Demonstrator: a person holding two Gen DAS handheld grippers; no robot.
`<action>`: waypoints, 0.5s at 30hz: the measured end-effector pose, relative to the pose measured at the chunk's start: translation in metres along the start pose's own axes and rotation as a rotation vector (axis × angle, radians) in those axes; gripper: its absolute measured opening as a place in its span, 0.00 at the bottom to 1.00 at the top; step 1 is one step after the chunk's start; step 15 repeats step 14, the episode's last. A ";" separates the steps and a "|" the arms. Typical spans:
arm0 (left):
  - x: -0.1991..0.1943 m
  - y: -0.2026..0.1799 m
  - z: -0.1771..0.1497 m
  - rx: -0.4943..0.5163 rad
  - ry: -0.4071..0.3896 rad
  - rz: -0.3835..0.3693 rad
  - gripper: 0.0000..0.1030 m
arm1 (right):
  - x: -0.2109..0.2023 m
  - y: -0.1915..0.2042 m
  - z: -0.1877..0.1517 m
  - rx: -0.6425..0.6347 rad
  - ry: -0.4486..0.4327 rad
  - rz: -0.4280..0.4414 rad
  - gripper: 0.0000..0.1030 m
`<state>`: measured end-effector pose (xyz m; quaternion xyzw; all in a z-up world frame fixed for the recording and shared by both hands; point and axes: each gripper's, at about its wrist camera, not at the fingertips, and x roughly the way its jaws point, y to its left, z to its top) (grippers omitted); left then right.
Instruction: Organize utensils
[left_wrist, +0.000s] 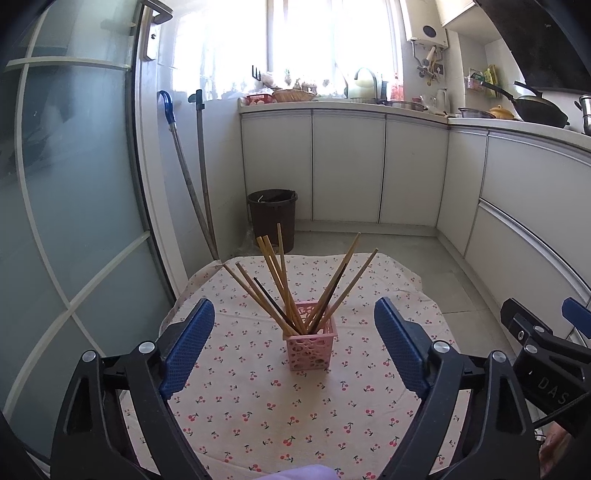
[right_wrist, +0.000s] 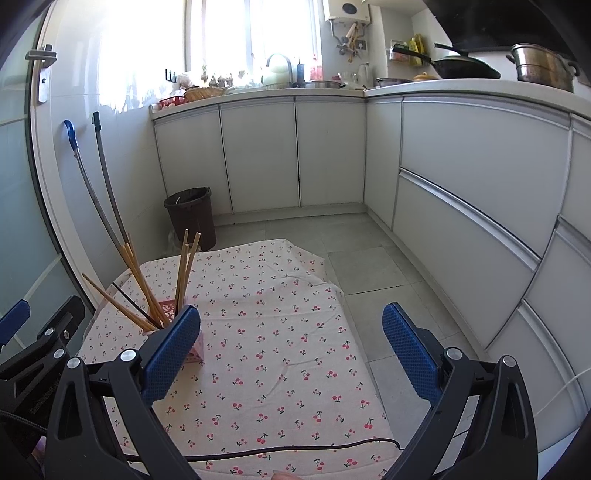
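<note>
A pink perforated holder stands upright on a cherry-print cloth and holds several wooden chopsticks and one dark one, fanned out left and right. My left gripper is open and empty, its blue pads either side of the holder but nearer the camera. In the right wrist view the holder is at the left, partly hidden by the left blue pad. My right gripper is open and empty over bare cloth. The right gripper also shows in the left wrist view.
A dark bin stands behind the cloth. Two mop handles lean on the wall by a glass door. White cabinets run along the back and right. A black cable crosses the cloth's near edge.
</note>
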<state>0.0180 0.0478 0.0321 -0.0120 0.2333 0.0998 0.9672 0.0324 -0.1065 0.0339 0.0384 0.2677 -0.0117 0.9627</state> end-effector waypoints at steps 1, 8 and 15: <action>0.000 0.000 0.000 0.001 0.001 -0.003 0.81 | 0.000 0.000 0.000 0.000 0.000 -0.001 0.93; 0.000 -0.001 0.001 0.011 0.004 0.009 0.85 | 0.000 -0.001 0.000 0.002 0.003 -0.003 0.93; -0.005 0.000 0.001 0.008 -0.019 0.018 0.93 | 0.002 -0.002 0.000 0.002 0.006 -0.005 0.93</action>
